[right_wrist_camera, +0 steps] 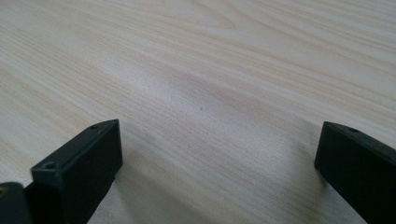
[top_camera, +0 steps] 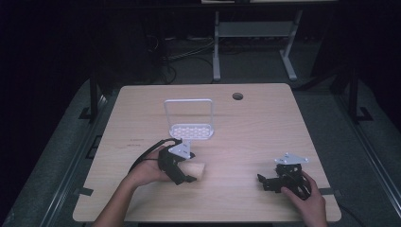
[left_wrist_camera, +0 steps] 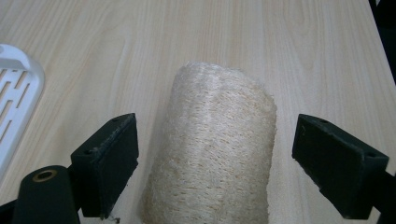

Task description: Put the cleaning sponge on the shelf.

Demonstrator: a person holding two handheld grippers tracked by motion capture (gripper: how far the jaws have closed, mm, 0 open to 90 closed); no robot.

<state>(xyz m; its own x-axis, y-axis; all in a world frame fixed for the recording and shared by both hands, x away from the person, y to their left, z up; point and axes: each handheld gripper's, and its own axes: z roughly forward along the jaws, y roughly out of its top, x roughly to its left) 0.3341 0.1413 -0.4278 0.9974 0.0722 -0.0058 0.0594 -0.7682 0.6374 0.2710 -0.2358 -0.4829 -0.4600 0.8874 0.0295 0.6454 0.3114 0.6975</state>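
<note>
Left gripper [left_wrist_camera: 215, 163] gaped wide astride the loofah [left_wrist_camera: 212, 149], not yet gripping; right gripper [right_wrist_camera: 215, 172] wide, empty; risked squashing or rolling it toward the rack [top_camera: 189, 118].

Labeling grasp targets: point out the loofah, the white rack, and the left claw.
loofah [left_wrist_camera: 215, 149], left gripper view, middle of its fibrous body.
white rack [top_camera: 191, 131], high view, perforated base.
left claw [left_wrist_camera: 215, 161], left gripper view, midway between its open jaws.

Dim, dark-edged high view; bright, sharp gripper views, soft shadows.
</note>
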